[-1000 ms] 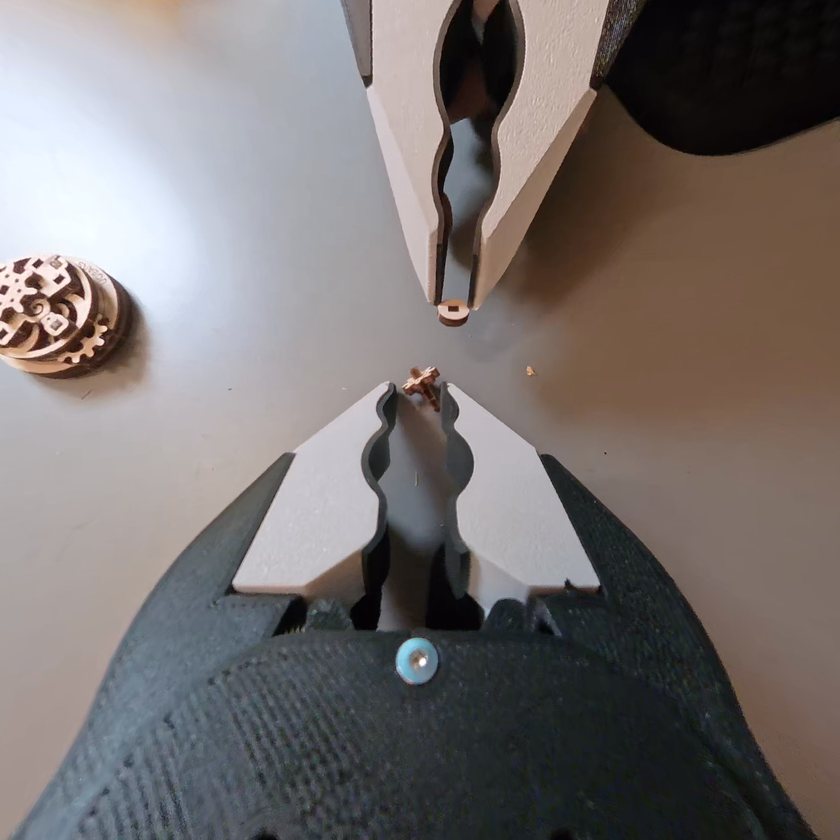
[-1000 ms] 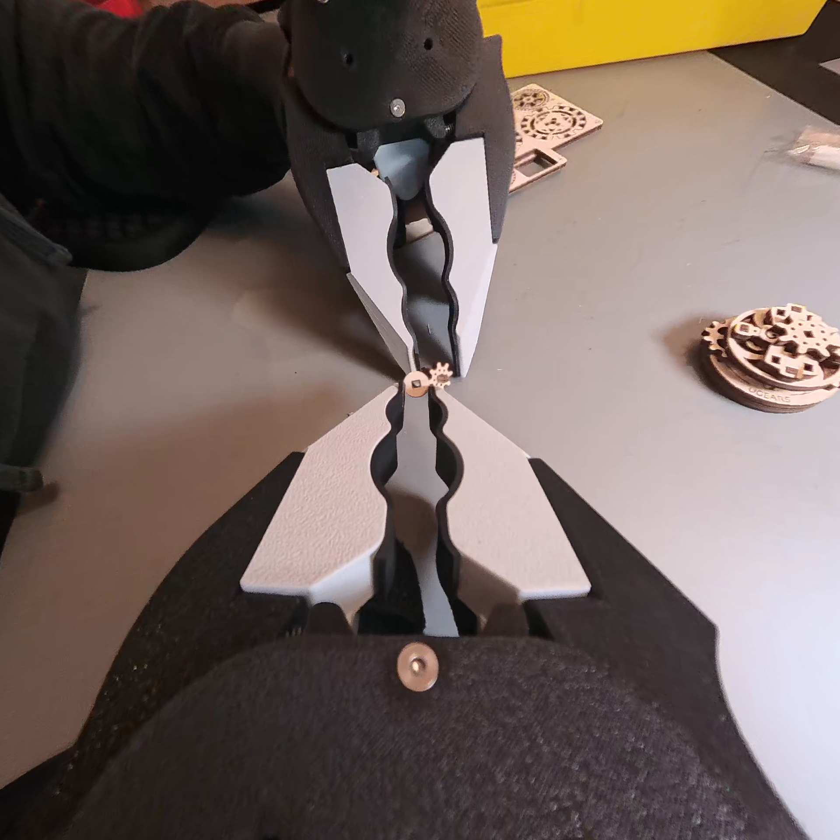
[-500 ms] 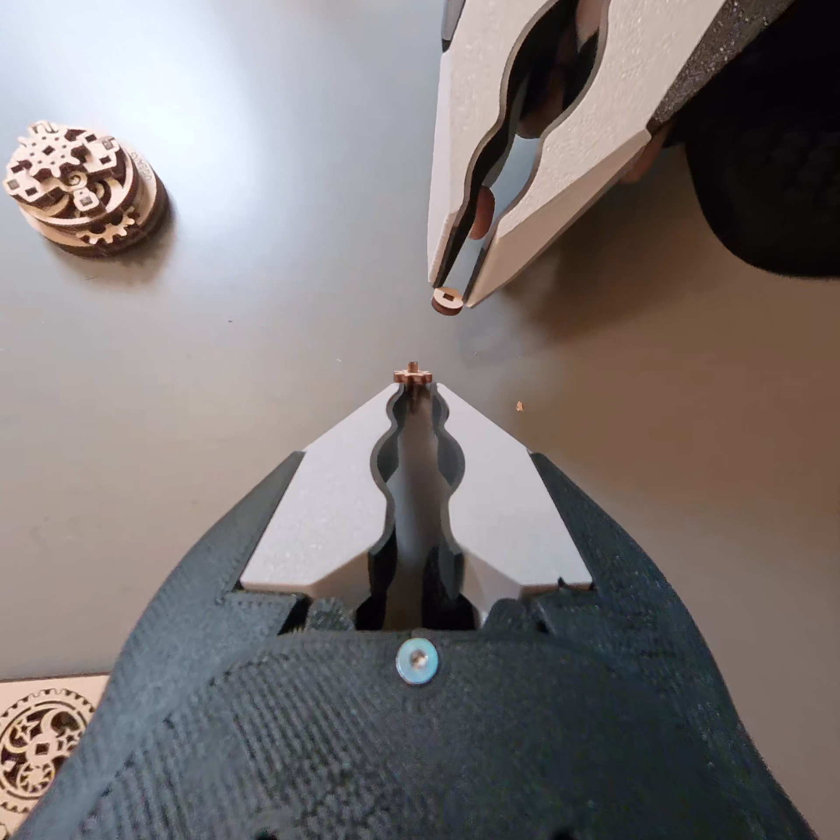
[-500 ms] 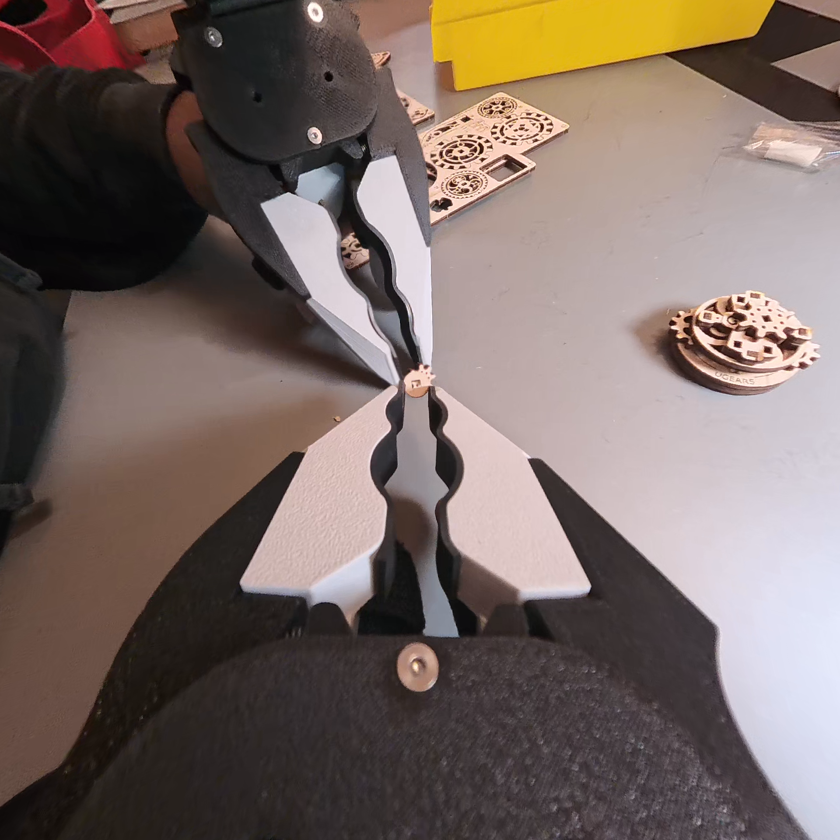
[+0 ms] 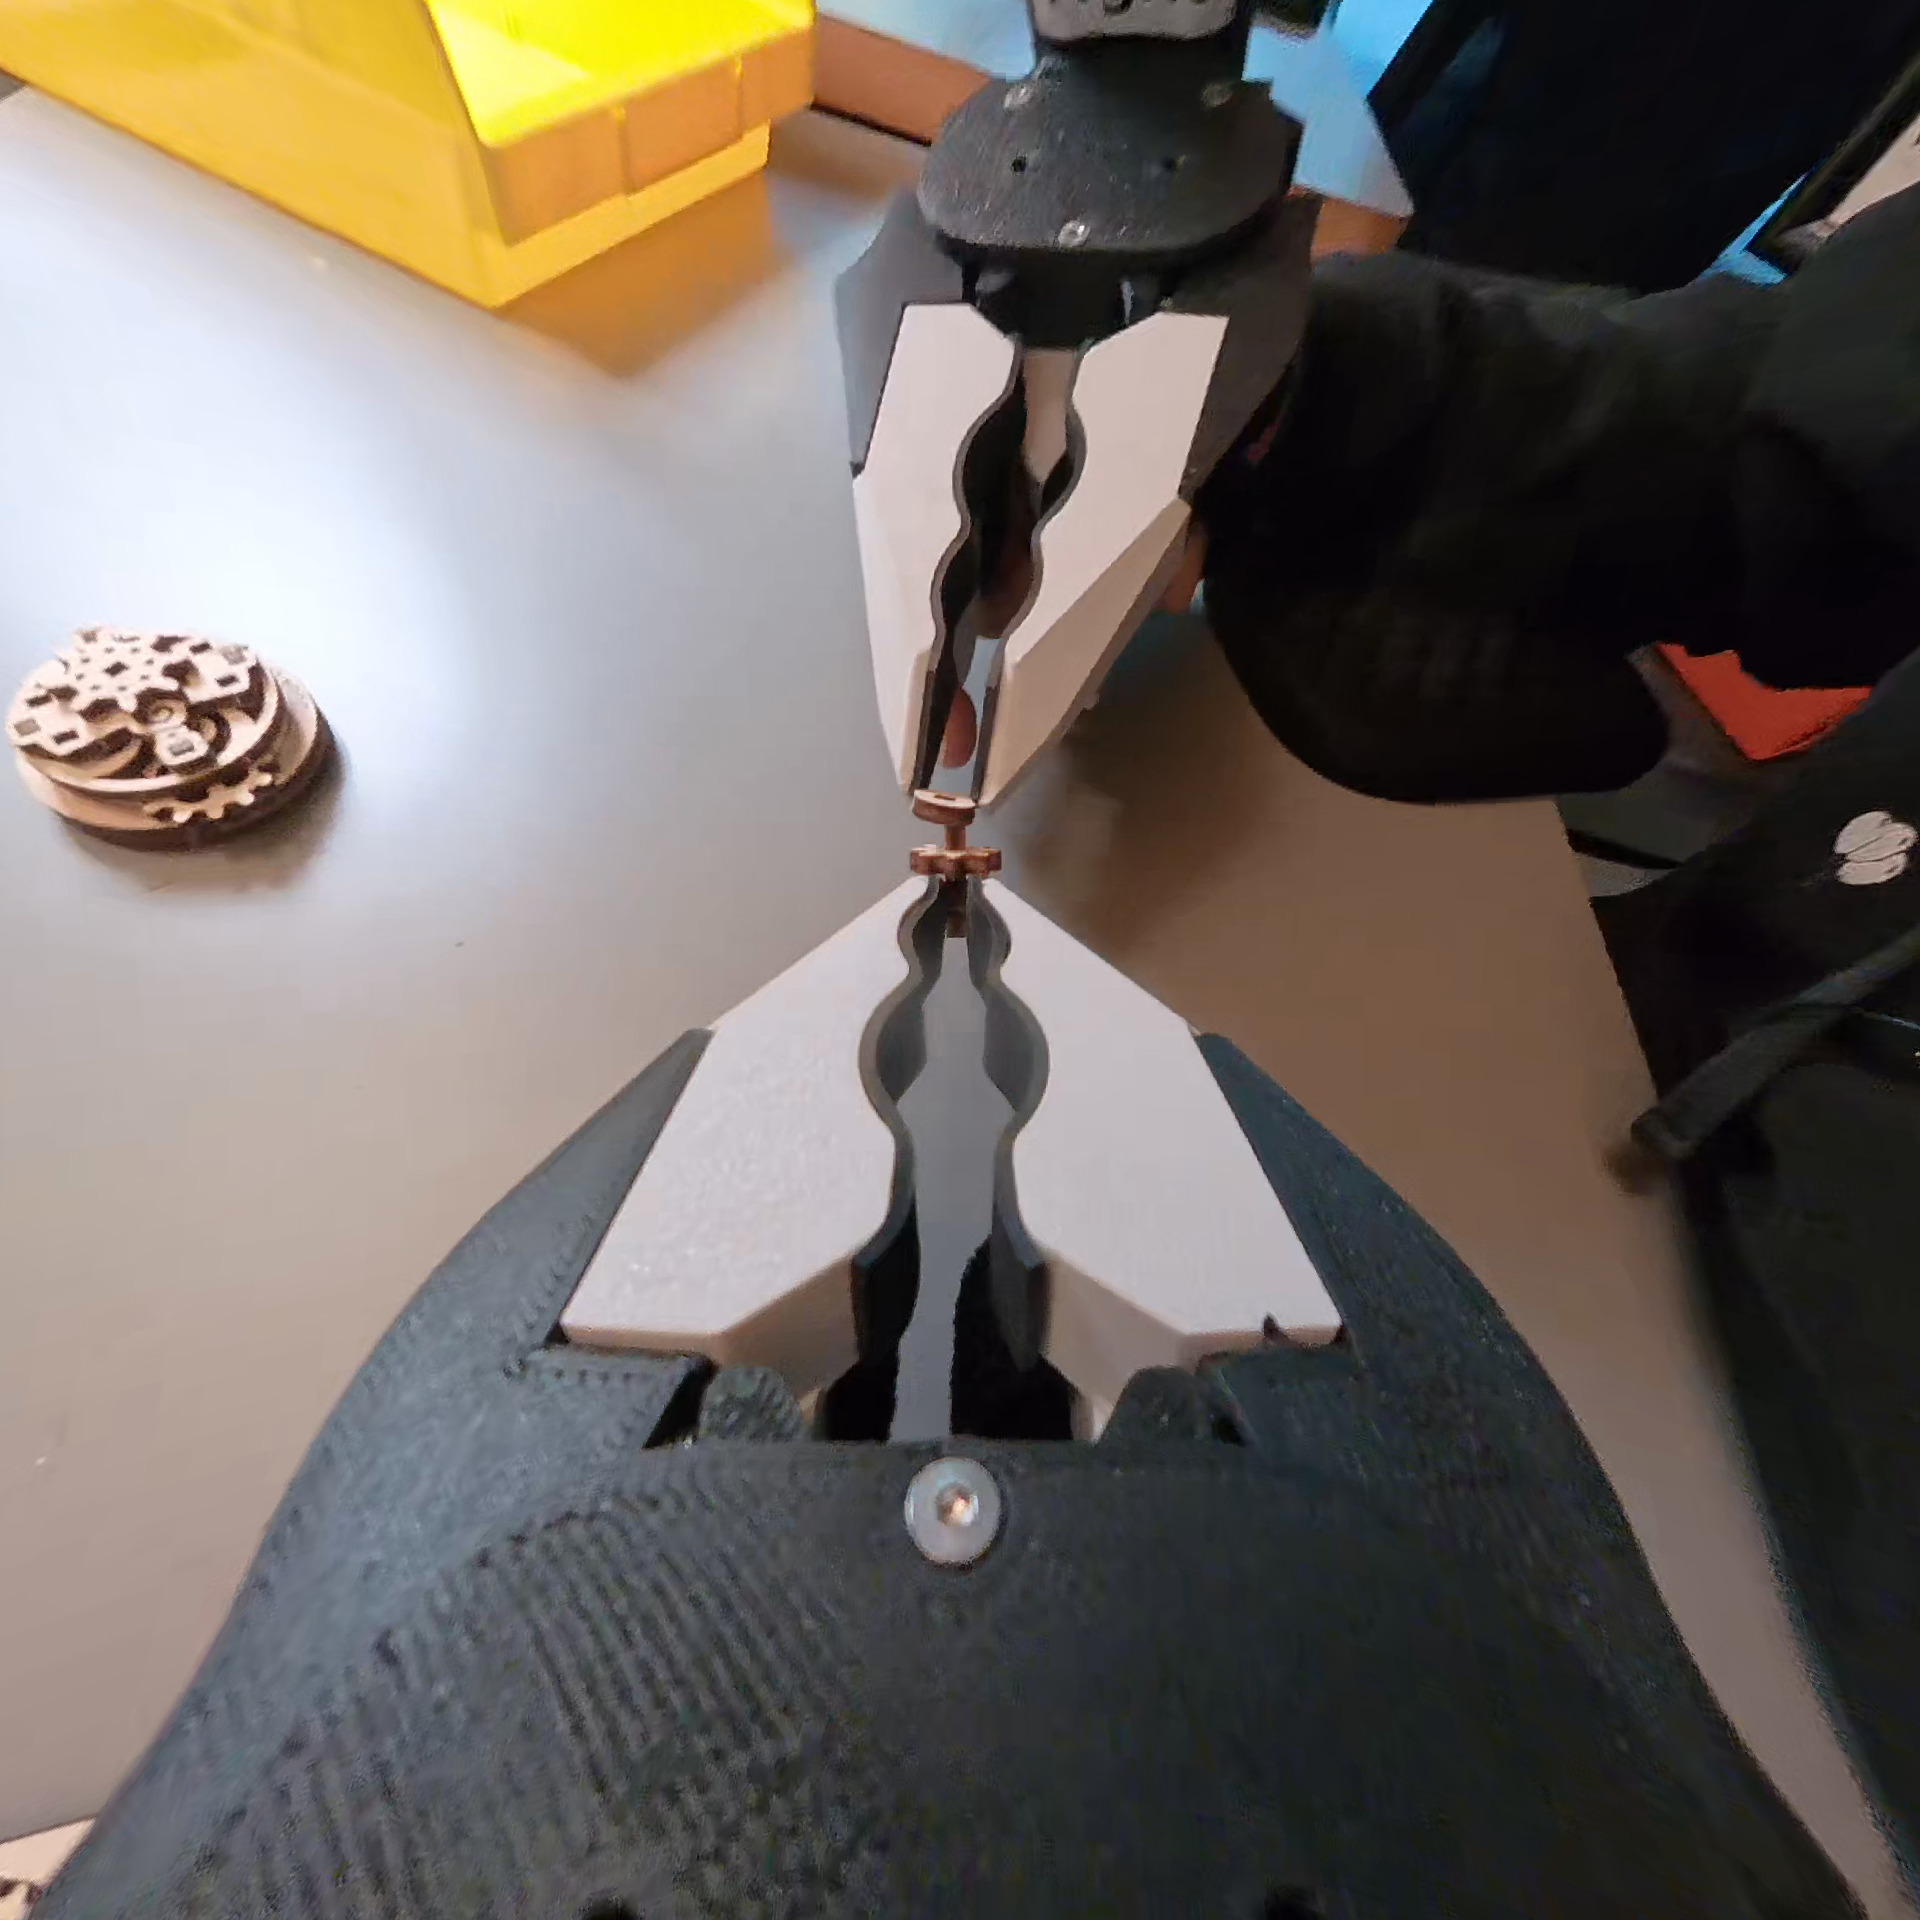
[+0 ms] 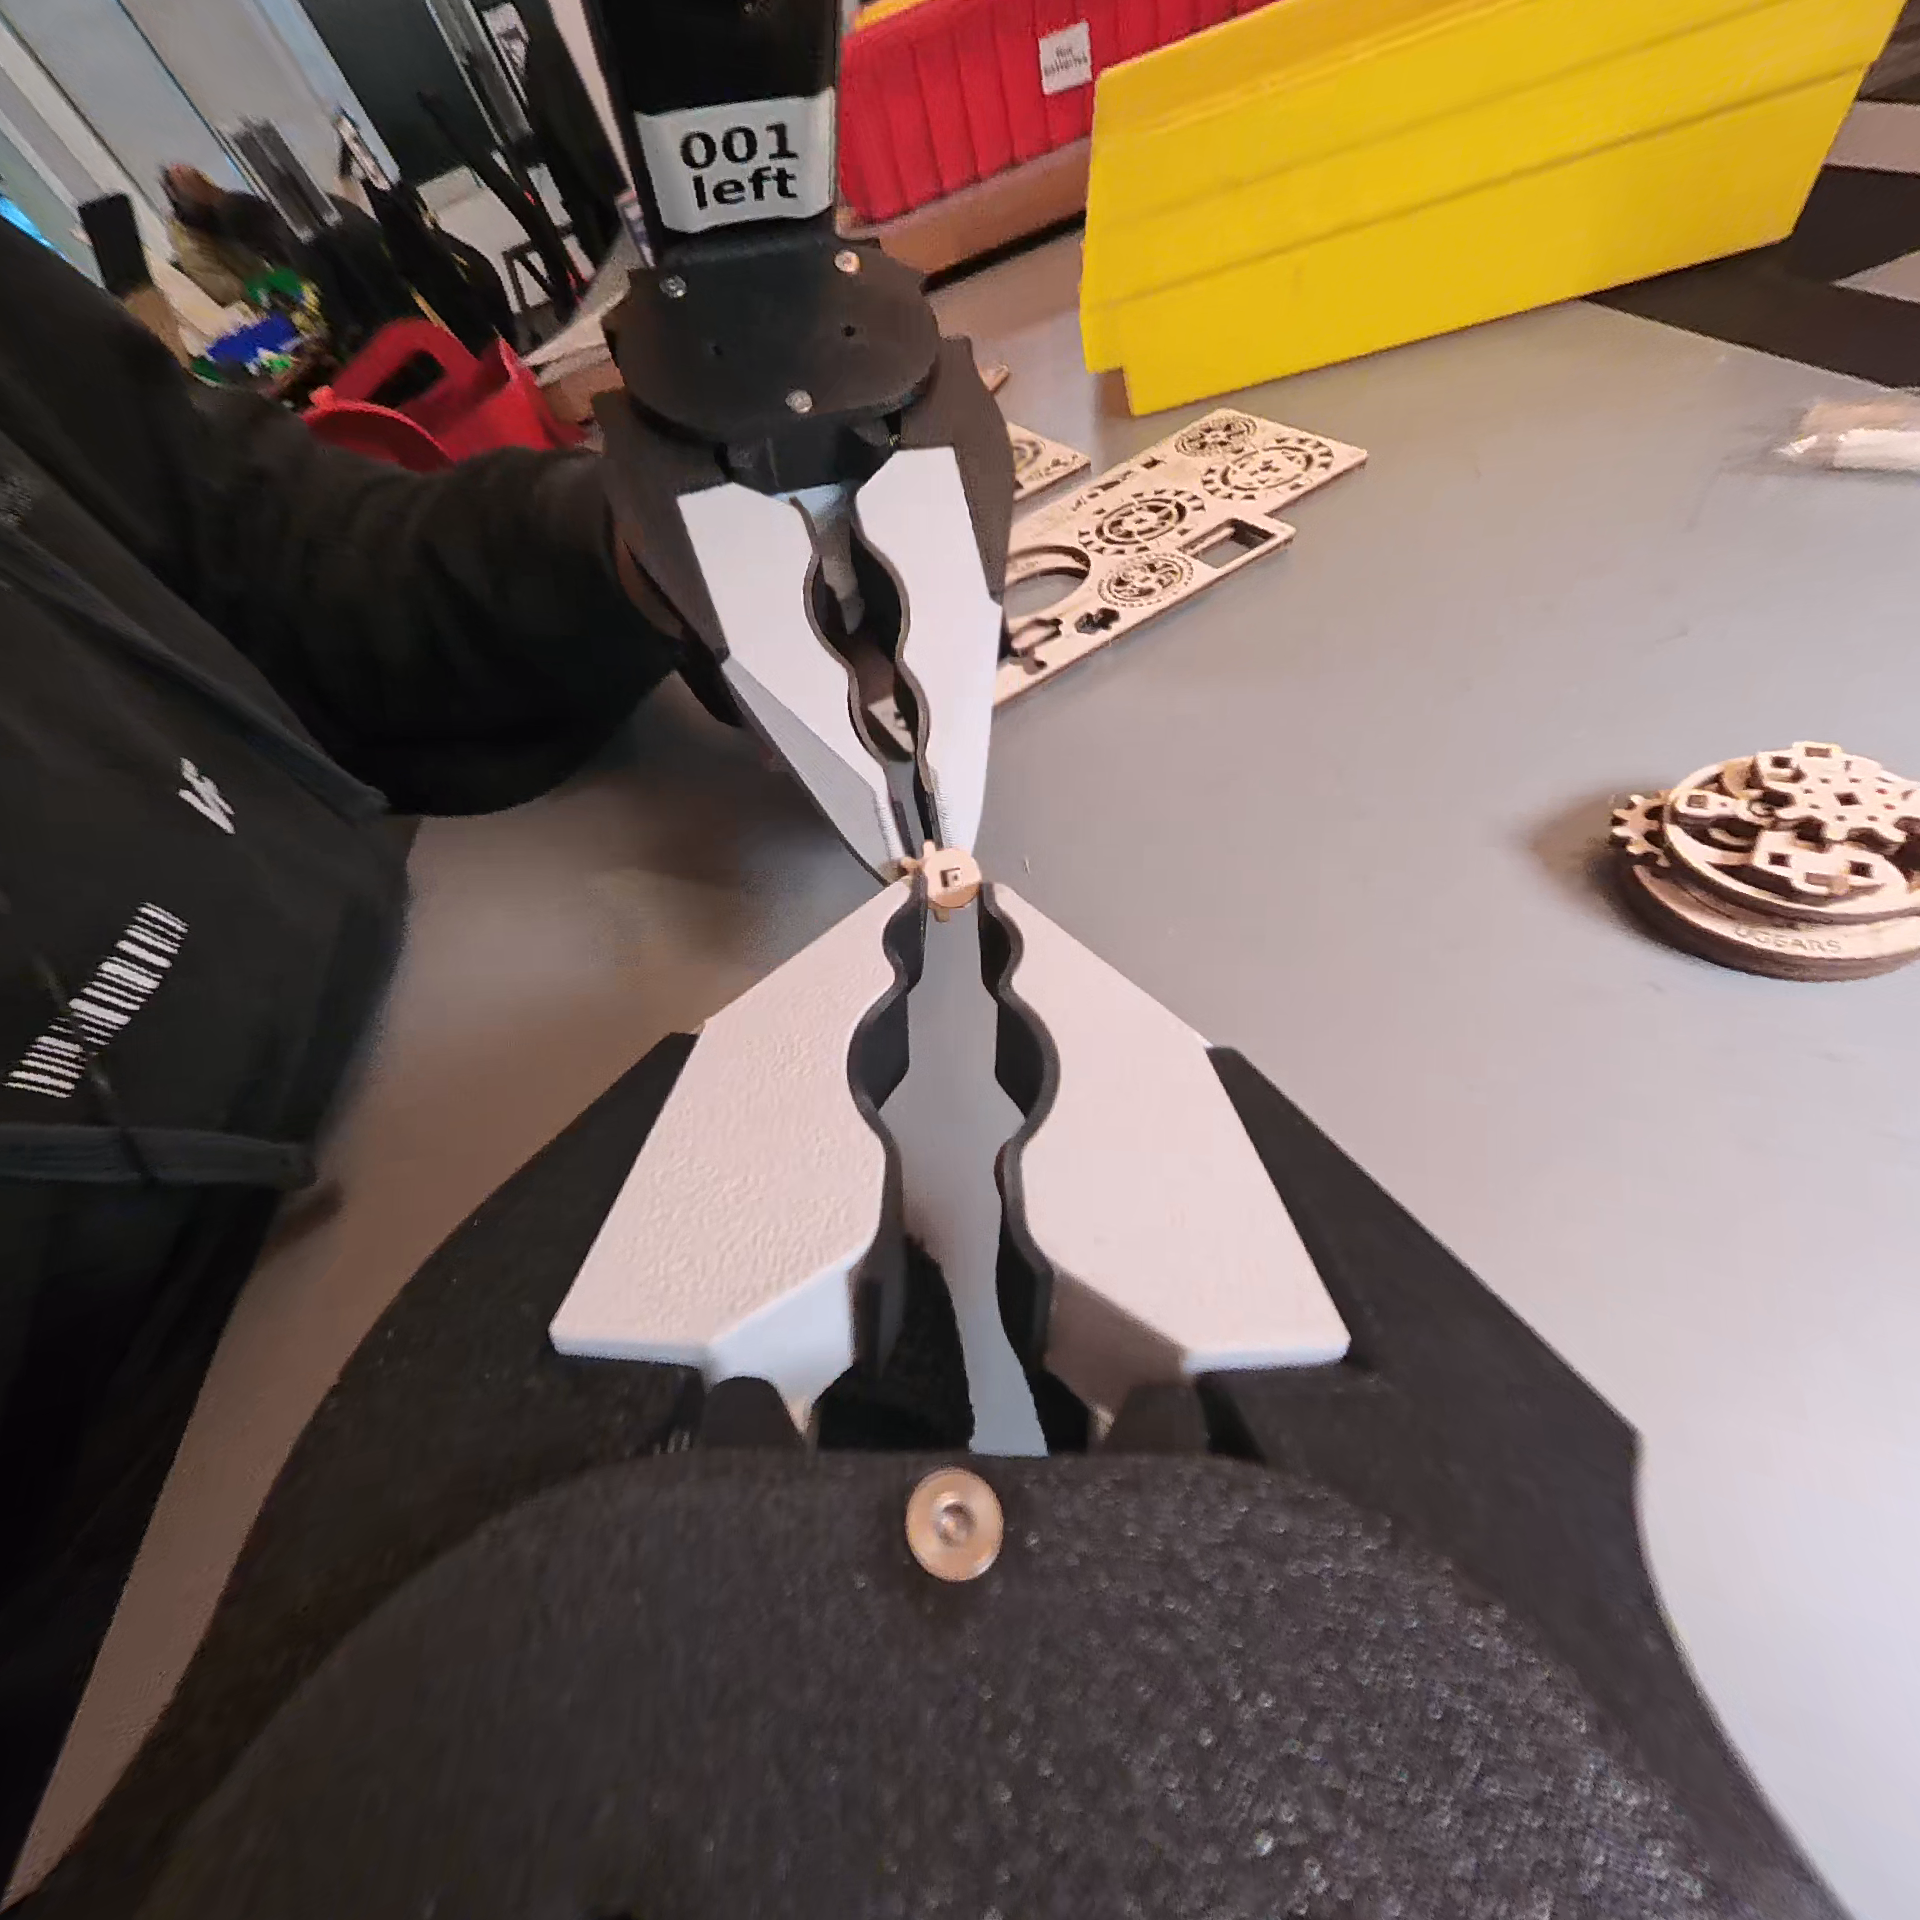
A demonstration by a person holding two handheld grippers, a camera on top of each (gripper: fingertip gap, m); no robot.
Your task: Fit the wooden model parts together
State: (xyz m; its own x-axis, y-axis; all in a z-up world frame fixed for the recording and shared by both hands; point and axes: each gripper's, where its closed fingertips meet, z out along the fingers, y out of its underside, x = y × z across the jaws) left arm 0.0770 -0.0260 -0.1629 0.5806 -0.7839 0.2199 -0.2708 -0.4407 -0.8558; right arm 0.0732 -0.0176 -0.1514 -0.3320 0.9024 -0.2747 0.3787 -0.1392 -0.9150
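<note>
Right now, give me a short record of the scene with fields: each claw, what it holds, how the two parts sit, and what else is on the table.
left claw: shut on small wooden gear with axle peg
right claw: shut on small round wooden disc with square hole
parts: peg meets disc, tip to tip above grey table; seating unclear
bystanders: round assembled wooden gear model, flat wooden cut-out sheet, yellow plastic bin

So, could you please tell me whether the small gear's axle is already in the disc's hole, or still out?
Apparently just entering: in the left wrist view the small gear's axle reaches the disc; seating depth cannot be told.
</note>
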